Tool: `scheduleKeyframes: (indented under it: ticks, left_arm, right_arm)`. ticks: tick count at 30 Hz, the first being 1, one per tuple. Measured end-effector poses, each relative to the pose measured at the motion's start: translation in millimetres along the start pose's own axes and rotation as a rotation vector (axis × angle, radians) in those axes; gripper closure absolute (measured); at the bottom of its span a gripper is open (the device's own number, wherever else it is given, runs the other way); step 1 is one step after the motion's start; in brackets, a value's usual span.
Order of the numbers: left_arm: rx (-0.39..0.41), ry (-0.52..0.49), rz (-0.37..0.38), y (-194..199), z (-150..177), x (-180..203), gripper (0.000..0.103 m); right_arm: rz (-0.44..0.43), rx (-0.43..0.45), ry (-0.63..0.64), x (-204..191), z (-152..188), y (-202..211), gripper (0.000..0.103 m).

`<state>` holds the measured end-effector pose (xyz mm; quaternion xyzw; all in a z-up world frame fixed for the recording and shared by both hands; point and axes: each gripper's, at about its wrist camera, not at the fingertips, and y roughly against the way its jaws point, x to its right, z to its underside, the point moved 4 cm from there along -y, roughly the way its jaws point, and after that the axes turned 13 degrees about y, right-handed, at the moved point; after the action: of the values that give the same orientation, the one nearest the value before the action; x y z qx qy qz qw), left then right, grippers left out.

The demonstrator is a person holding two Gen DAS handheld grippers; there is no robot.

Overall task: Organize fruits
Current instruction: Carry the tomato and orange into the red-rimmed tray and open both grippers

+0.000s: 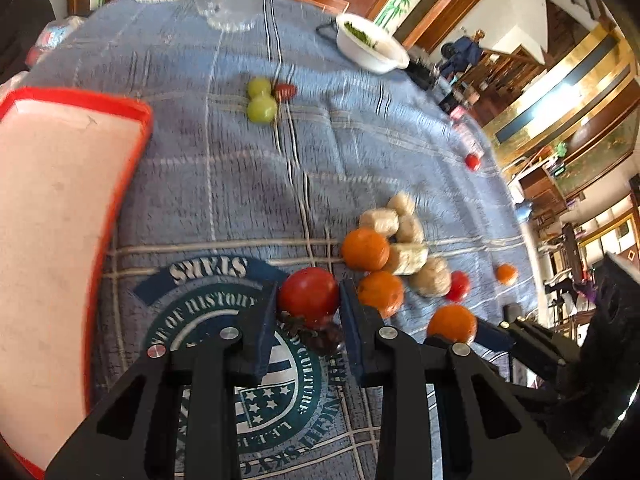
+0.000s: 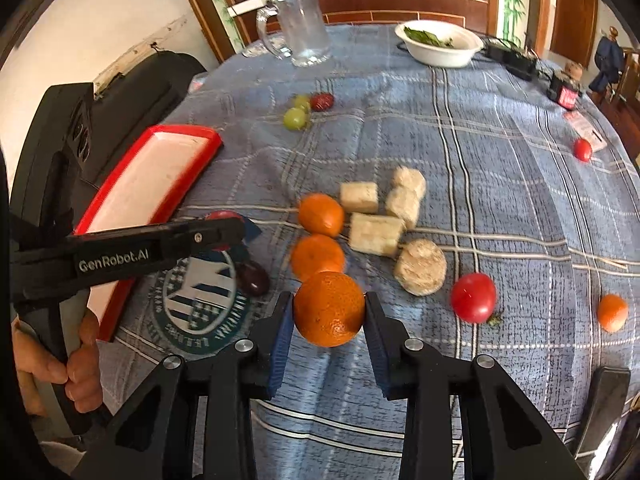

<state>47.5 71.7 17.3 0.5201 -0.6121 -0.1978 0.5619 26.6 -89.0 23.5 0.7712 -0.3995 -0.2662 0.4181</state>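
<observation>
Over the "STARS" cloth [image 1: 224, 200], left tongs [image 1: 308, 300] pinch a tomato [image 1: 308, 294], right tongs [image 2: 329, 312] an orange [image 2: 329, 308]

Matt woven checked cloth [image 2: 480, 184], glossy red plastic tray [image 2: 160, 184], clear glass mug [image 2: 304, 28].

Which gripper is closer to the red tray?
Left. The left gripper, holding a tomato, sits right beside the red tray. The right gripper, holding an orange, is farther out, past the left one.
</observation>
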Motion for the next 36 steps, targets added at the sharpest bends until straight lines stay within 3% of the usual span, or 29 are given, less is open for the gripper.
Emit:
scheduleKeyframes:
  ticks: [8, 20, 36]
  left_arm:
    - [0.095, 0.057, 0.014, 42, -29, -27, 0.075]
    - [0.190, 0.136, -0.058, 72, -67, -90, 0.075]
    - [0.163, 0.149, -0.129, 49, -92, -141, 0.075]
  right_arm:
    - [-0.032, 0.034, 0.023, -17, -26, 4, 0.068]
    - [-0.107, 0.054, 0.113, -71, -83, -21, 0.068]
    - [-0.180, 0.017, 0.102, -106, -148, -84, 0.068]
